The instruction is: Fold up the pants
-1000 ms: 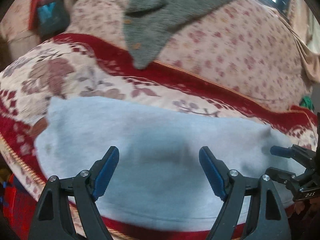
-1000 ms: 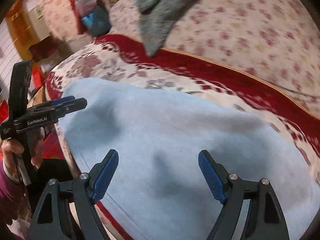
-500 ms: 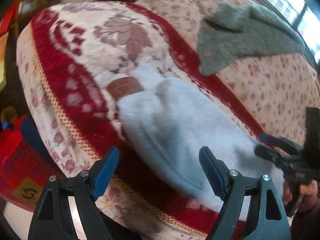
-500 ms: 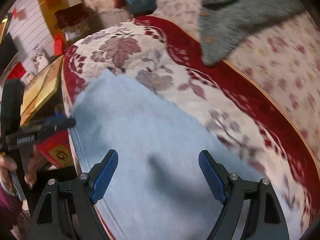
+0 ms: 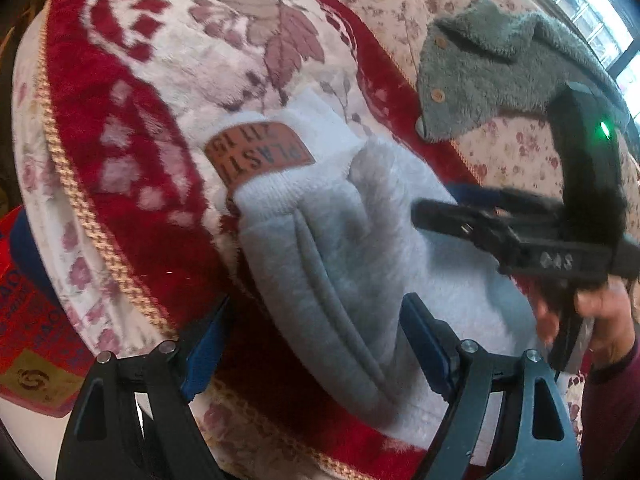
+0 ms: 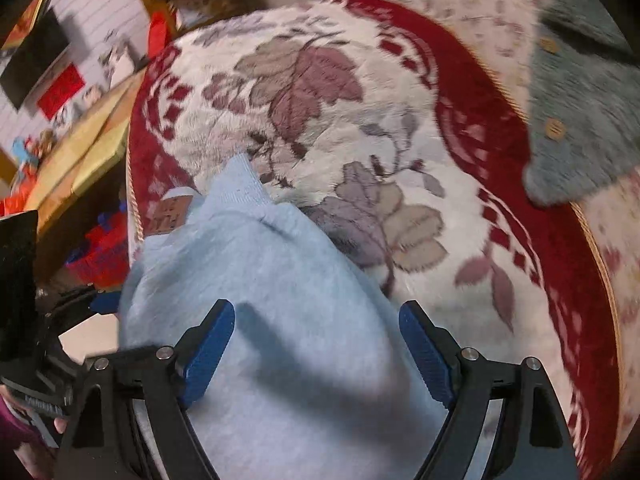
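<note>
Light blue-grey fleece pants (image 5: 352, 264) lie on a red and cream floral sofa cover (image 5: 160, 92), waistband with a brown leather patch (image 5: 256, 152) at the far end. My left gripper (image 5: 316, 344) is open and empty, just above the pants' near folded edge. My right gripper (image 6: 316, 344) is open and empty, low over the pants (image 6: 280, 280). The right gripper also shows in the left wrist view (image 5: 436, 210), over the pants' right side. The left gripper shows at the left edge of the right wrist view (image 6: 80, 300).
A grey fuzzy cardigan (image 5: 500, 64) lies on the sofa back, also in the right wrist view (image 6: 580, 120). The sofa's front edge with gold trim (image 5: 80, 208) drops to the floor, where a red box (image 5: 32, 340) stands. A yellow table (image 6: 76, 148) stands to the left.
Both grippers have swung toward the waistband end of the pants and come closer to the cloth. The leather patch now shows large. Both stay open.
</note>
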Demonstrator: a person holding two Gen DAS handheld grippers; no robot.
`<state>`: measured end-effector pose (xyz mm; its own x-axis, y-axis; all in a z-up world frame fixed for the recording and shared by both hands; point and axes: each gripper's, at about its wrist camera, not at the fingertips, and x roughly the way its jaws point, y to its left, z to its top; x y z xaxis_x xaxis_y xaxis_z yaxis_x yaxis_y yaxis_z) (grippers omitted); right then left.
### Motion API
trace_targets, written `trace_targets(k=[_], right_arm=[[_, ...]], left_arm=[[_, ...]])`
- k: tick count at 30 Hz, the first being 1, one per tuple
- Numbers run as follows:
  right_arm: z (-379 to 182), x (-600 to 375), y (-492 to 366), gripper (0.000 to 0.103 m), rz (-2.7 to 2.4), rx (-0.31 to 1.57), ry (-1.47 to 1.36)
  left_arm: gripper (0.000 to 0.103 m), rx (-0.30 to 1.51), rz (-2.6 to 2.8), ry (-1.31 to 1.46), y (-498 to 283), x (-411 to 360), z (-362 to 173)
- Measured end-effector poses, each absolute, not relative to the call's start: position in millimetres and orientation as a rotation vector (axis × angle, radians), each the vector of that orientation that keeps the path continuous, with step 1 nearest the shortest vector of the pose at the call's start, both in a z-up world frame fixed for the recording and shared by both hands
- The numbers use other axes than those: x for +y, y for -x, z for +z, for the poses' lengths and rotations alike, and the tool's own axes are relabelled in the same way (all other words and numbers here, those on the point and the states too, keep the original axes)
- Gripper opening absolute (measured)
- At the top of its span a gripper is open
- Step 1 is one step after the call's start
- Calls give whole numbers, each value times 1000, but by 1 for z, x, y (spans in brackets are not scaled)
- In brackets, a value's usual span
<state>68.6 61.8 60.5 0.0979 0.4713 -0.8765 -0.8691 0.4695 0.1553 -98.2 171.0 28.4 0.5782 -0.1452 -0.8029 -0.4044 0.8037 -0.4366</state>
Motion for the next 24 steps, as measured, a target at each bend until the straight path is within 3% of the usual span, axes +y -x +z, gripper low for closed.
trace_targets(k=[5,8,13,14,15,18,19,24], right_arm=[[40,80,-89,92,1123,1153,464],[35,87,-100,93,1170,1194,428],[25,101,-102,93,1212,1164,456],[24,102,-101,91,1222,1164,456],[22,102,-100,83,1236,1173,441],[23,97,-93,62,1276,1162,411],[25,93,-92,59,1285,1161,396],[40,86,-82,36,1268,1106,434]], left_arm=[[83,981,161,618,87,164,19],[89,982,163,621,81,164,15],[90,992,178,566,75,158,14],[90,994,180,556,74,158,14],[89,995,183,550,73,157,14],[62,968,171,575,75,161,16],[38,958,123,611,74,162,16],[23,927,98,620,74,159,22]])
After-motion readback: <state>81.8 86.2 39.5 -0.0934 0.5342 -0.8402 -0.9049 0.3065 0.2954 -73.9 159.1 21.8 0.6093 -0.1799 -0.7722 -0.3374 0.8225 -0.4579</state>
